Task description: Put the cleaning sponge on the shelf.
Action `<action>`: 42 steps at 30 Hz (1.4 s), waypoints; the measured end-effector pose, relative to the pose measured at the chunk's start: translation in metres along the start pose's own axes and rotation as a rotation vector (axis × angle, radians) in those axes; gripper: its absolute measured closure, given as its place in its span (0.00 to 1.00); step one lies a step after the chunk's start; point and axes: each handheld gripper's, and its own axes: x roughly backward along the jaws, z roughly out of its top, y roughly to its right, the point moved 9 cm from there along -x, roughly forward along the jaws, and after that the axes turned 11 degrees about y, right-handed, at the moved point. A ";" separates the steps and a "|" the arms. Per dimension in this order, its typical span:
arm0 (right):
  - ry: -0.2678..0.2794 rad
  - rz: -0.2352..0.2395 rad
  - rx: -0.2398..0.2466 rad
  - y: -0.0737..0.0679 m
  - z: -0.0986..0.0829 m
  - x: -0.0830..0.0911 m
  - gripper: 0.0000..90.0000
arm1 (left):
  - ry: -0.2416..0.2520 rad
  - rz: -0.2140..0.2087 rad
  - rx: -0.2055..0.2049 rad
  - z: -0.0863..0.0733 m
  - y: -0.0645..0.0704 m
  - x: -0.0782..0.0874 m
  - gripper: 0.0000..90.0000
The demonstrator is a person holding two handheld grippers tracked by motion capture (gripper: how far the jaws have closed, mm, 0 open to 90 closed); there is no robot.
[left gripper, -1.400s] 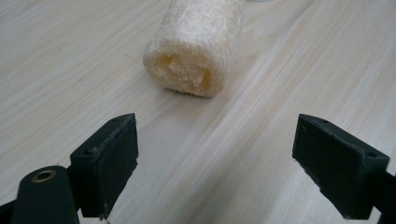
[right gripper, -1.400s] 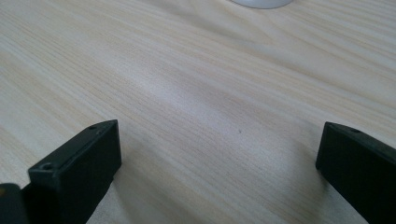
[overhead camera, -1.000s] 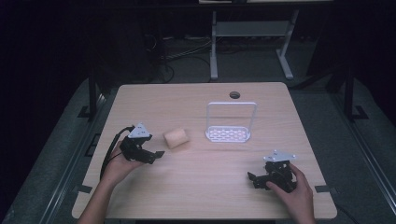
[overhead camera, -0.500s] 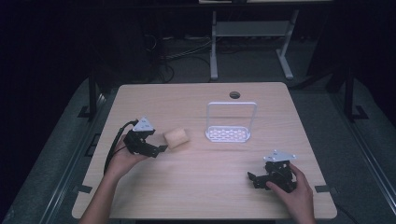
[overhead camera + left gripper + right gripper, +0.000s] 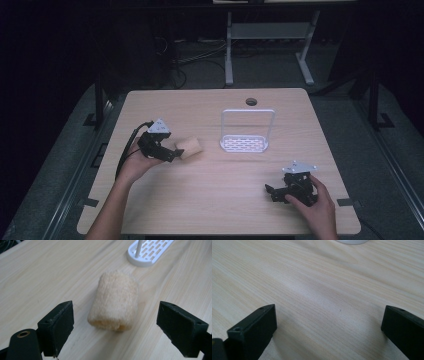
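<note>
Left gripper view puts the tan sponge roll [image 5: 113, 301] on the surface just ahead of my left gripper [image 5: 122, 326], its fingers [image 5: 58, 326] spread wide, holding nothing. Its long axis runs away from me, between them. My right gripper [image 5: 280, 192] rests well apart near the front edge, also open and empty.

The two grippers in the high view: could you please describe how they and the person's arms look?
Both the left gripper and right gripper are black, each topped by a grey three-cornered plate. A black cable trails from the left one. Their fingers are blocky black pads. The forearms show no sleeves.
</note>
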 end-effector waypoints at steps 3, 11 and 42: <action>0.000 0.000 0.000 0.000 0.000 0.000 0.00 | 0.002 -0.004 0.000 0.003 0.000 -0.005 0.15; 0.000 0.000 0.000 0.000 0.000 0.000 0.00 | 0.006 -0.022 0.001 0.008 0.000 -0.019 0.15; 0.000 0.000 -0.001 0.000 0.000 0.000 0.00 | -0.012 -0.071 0.010 -0.005 -0.001 -0.054 0.15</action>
